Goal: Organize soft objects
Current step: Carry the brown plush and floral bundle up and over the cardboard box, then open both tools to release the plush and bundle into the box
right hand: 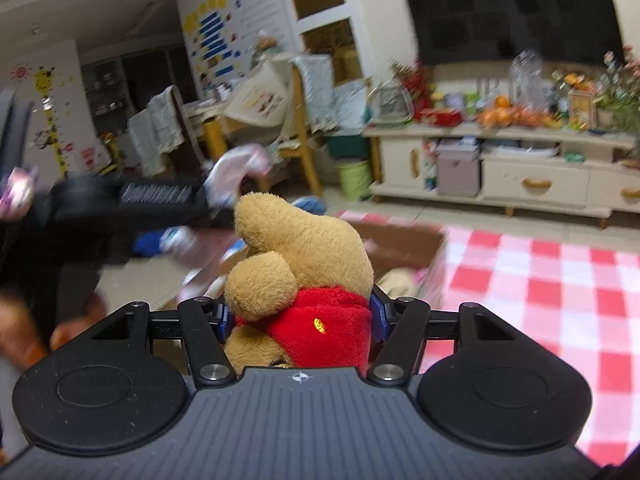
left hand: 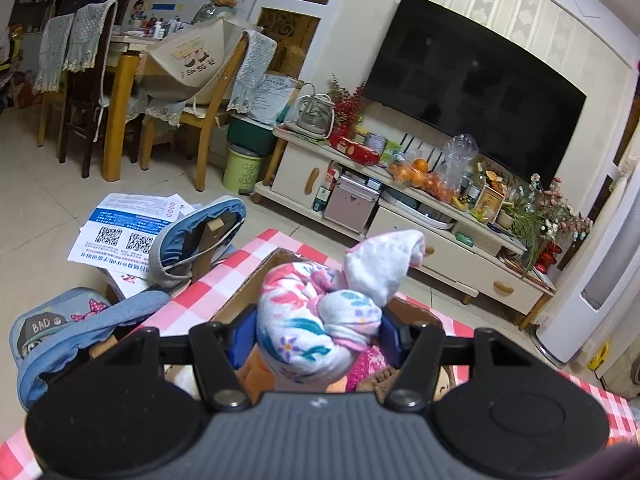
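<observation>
My left gripper (left hand: 318,330) is shut on a rolled bundle of floral cloth (left hand: 316,320) and holds it over an open cardboard box (left hand: 248,292) on the red-and-white checked tablecloth (left hand: 188,300). Other soft toys (left hand: 372,372) lie in the box below. My right gripper (right hand: 302,316) is shut on a tan plush bear in a red shirt (right hand: 304,264), held above the box (right hand: 404,244). The left gripper (right hand: 132,200) with its cloth (right hand: 236,174) shows blurred at the left of the right wrist view.
Chairs with blue cushion covers (left hand: 200,236) and printed papers (left hand: 120,232) stand left of the table. A TV cabinet (left hand: 400,216) with fruit and flowers lies beyond, under a TV (left hand: 472,88). Dining chairs (left hand: 224,92) and a green bin (left hand: 242,168) are at the back.
</observation>
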A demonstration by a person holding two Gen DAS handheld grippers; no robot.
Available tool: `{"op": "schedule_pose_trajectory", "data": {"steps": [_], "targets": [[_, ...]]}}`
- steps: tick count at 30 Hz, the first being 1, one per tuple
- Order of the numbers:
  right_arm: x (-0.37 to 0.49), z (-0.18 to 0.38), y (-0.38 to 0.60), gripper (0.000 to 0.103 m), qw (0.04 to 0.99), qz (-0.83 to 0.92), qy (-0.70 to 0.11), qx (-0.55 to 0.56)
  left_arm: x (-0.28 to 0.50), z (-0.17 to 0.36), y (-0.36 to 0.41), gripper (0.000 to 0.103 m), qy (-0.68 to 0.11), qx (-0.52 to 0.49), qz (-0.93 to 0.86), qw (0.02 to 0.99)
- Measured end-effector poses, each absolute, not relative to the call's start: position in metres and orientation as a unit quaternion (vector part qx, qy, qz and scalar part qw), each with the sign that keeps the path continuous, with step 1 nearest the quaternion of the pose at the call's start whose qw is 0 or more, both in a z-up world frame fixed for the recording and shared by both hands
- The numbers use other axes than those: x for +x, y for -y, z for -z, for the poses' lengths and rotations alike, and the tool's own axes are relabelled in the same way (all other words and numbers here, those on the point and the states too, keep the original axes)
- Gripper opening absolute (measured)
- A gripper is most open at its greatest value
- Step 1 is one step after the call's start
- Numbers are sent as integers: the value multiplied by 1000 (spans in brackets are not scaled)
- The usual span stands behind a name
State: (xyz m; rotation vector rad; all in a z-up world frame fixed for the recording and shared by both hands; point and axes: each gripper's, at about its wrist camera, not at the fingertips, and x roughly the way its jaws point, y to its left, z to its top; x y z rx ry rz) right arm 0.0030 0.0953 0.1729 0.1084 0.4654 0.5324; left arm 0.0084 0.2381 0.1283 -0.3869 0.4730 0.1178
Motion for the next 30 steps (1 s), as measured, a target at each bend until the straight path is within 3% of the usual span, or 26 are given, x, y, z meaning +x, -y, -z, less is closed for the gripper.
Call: {"op": "schedule_pose_trajectory", "data": {"steps": [15,17,18,19,21,26,30], "targets": [[-26,-151,-118,79,895,-346,-280,27,18,-126,-221,62,-256,-125,-18,958],[-29,-151,-116,93,894,-347,-282,27,21,-123,-218,62,-264,-114,-16,958],[-32,-152,-114,99,897,-341,-278,27,22,-122,-216,65,-266,-107,-17,958],[-36,-154,-112,99,901,-337,-273,25,22,-122,-214,67,-268,-101,-19,958],[-35,-157,-108,99,904,-334,-267,23,23,-122,-210,82,-267,-90,-24,959],[-49,-165,-94,100,917,-306,-253,42,20,-125,-201,97,-255,-65,-32,964],[-58,-168,-85,101,931,-269,-244,38,15,-129,-191,102,-240,-41,-37,969]]}}
